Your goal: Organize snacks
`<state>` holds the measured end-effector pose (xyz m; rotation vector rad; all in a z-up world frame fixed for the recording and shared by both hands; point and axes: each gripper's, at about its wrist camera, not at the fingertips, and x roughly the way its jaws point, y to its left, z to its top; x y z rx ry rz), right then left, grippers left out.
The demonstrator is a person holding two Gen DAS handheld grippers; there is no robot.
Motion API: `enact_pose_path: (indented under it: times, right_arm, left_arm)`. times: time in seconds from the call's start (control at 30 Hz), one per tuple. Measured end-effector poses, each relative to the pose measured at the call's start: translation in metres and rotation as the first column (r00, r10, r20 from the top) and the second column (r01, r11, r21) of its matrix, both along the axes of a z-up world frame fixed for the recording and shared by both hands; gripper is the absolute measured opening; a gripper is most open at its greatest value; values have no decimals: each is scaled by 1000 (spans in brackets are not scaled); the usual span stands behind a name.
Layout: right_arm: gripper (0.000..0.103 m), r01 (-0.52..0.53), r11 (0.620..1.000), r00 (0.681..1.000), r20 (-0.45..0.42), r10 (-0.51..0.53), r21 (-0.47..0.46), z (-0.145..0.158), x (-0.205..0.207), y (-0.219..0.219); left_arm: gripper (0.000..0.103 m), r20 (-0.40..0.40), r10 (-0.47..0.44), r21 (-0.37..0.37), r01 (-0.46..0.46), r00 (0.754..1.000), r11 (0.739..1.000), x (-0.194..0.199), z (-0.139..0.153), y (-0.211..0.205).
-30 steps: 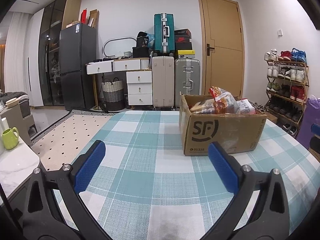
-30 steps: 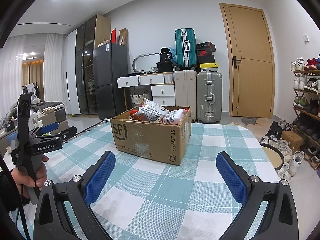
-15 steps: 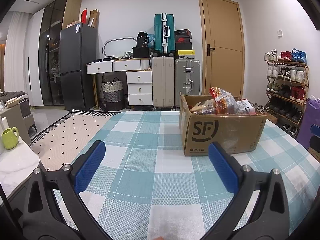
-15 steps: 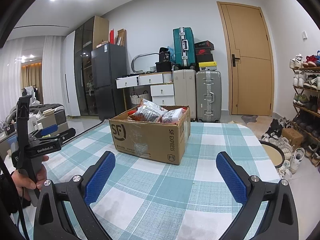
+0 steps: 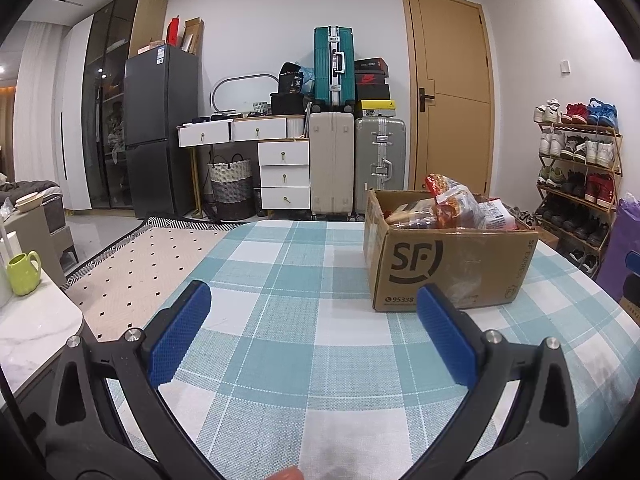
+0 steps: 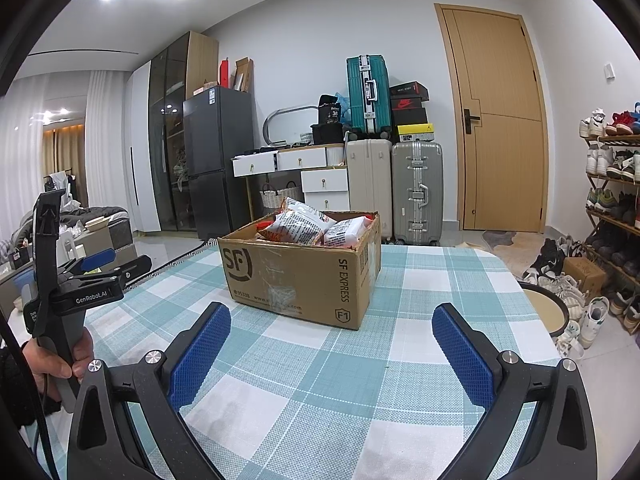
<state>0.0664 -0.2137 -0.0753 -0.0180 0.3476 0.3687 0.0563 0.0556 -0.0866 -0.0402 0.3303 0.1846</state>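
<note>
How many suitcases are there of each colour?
Teal suitcase: 1
Beige suitcase: 1
Silver suitcase: 1
Total: 3

Three suitcases [image 5: 357, 165] are standing beside a wooden door [image 5: 450, 104], a shoe rack [image 5: 576, 176] is lining the wall, and a green mug [image 5: 25, 267] is sitting apart.

The left gripper [image 5: 310, 316] is level, its blue pads [image 5: 180, 336] spread wide with nothing between them. The right gripper [image 6: 328, 338] matches it, jaws wide apart and empty. A hand [image 6: 56, 360] grips the left gripper's handle.
</note>
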Motion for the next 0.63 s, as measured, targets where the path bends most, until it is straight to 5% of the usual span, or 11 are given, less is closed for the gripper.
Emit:
enact_pose_path:
  times: [0.63]
  right_arm:
    - [103, -2, 1000, 1000, -1, 2, 2, -1, 2, -4]
  left_arm:
    - [103, -2, -5, 16, 5, 1000, 1000, 2, -1, -4]
